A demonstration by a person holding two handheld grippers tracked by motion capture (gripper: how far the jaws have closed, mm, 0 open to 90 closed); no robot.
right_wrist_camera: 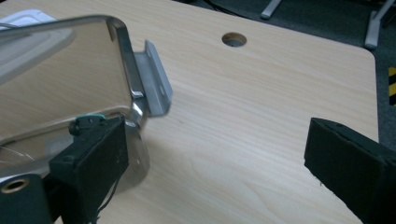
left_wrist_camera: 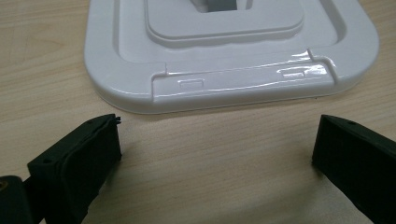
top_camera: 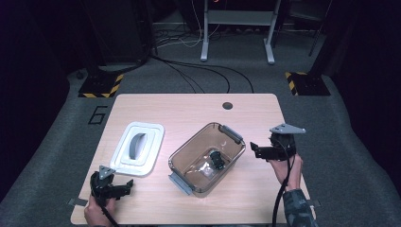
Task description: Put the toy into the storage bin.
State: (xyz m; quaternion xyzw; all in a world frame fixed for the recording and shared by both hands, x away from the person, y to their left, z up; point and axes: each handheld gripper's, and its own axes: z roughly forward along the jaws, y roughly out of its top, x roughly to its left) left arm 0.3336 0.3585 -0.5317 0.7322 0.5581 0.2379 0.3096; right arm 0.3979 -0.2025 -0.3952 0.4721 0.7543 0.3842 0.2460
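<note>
A clear brown-tinted container (top_camera: 182, 163) with grey end latches stands mid-table, and a small black object (top_camera: 217, 160) lies inside it on clear wrapping. A white lid (top_camera: 150, 142) with a grey handle lies flat to its left. My left gripper (top_camera: 124, 187) rests at the front left corner, open and holding nothing, just short of the lid's near edge (left_wrist_camera: 224, 79). My right gripper (top_camera: 254, 150) hovers right of the container, open, with bare table between its jaws. In the right gripper view, my right gripper (right_wrist_camera: 217, 154) has its left jaw beside the container's corner (right_wrist_camera: 123, 60) and grey latch (right_wrist_camera: 154, 79).
A round cable hole (top_camera: 227, 105) sits near the table's far edge. Beyond the table are grey carpet, cables, a desk frame (top_camera: 236, 33) and yellow-black striped stand bases (top_camera: 100, 86). Bare wood lies in front of the container and right of it.
</note>
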